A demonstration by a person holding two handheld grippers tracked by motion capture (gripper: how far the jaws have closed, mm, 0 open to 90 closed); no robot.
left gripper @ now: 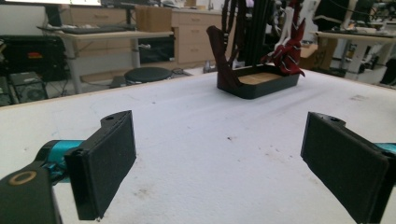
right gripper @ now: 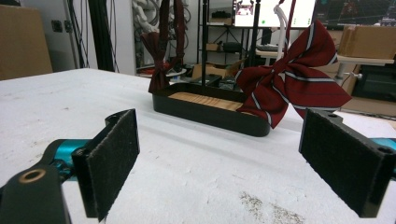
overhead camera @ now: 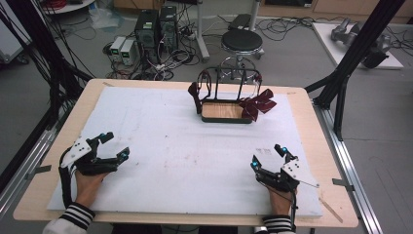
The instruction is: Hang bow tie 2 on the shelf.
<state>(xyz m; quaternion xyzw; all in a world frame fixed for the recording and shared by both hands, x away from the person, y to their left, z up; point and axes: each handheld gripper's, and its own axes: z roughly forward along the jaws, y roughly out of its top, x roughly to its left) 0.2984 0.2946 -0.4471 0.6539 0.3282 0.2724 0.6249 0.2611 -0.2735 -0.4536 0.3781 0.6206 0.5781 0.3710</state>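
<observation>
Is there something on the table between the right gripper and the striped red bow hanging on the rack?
Nothing visible stands in the way. The right gripper, jaws open, sits near the table's front edge, and only bare white mat lies between it and the striped red bow hanging at the rack.

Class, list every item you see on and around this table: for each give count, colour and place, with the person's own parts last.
Rack with wooden tray base: one, black, far middle of the table.
Striped bow tie: one, dark red, hanging at the rack's right end.
Second bow tie: one, dark red, hanging at the rack's left end.
White mat: one, covering the table.
Stool: one, black, behind the table.
Computer towers: two, dark, on the floor.
Left gripper: one, black, open, near left.
Right gripper: one, black, open, near right.
</observation>
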